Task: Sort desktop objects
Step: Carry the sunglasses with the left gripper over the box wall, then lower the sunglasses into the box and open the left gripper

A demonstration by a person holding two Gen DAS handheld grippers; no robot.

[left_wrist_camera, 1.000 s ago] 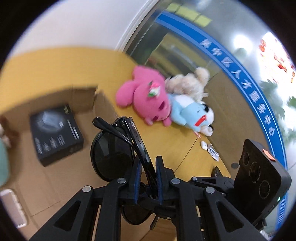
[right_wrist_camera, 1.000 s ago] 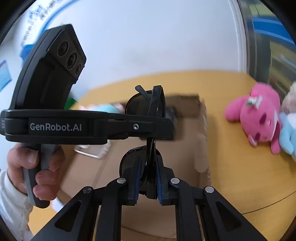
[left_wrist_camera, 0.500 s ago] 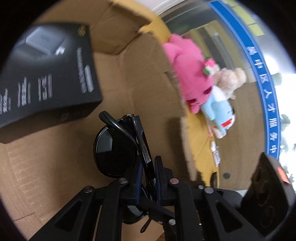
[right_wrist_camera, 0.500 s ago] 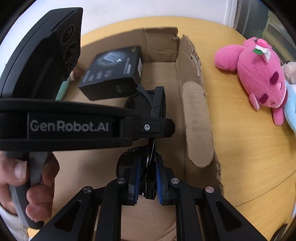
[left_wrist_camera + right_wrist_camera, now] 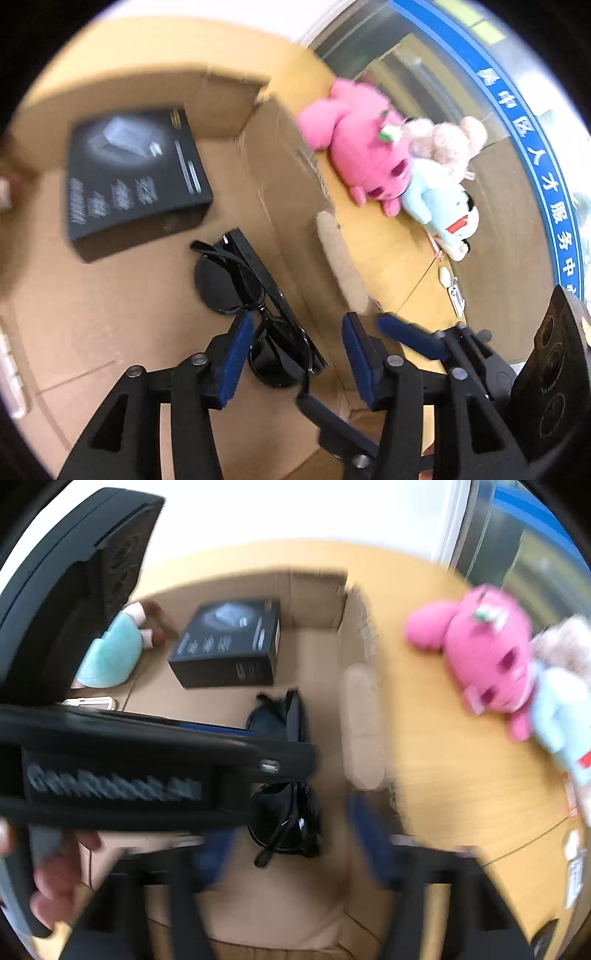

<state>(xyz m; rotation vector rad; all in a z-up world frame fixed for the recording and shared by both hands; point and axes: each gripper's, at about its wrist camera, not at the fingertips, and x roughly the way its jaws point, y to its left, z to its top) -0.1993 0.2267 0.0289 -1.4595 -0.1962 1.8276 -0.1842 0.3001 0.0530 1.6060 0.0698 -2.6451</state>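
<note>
Black folded sunglasses [image 5: 255, 306] lie on the floor of an open cardboard box [image 5: 110, 325], also seen in the right wrist view [image 5: 286, 812]. My left gripper [image 5: 295, 354] is open, its blue pads either side of the sunglasses and just above them. My right gripper [image 5: 295, 842] is open too, blurred, above the near lens. A black product box [image 5: 129, 177] lies in the cardboard box behind the sunglasses.
A pink plush [image 5: 365, 155], a beige plush [image 5: 447, 140] and a light-blue plush [image 5: 439, 210] lie on the yellow table [image 5: 388, 258] right of the box. A teal plush [image 5: 110, 653] and a phone [image 5: 88, 702] are in the box's left part. Small white items [image 5: 452, 288] lie near the table edge.
Both grippers have opened and let go of the sunglasses, which now rest on the box floor. Both grippers have pulled back a little.
</note>
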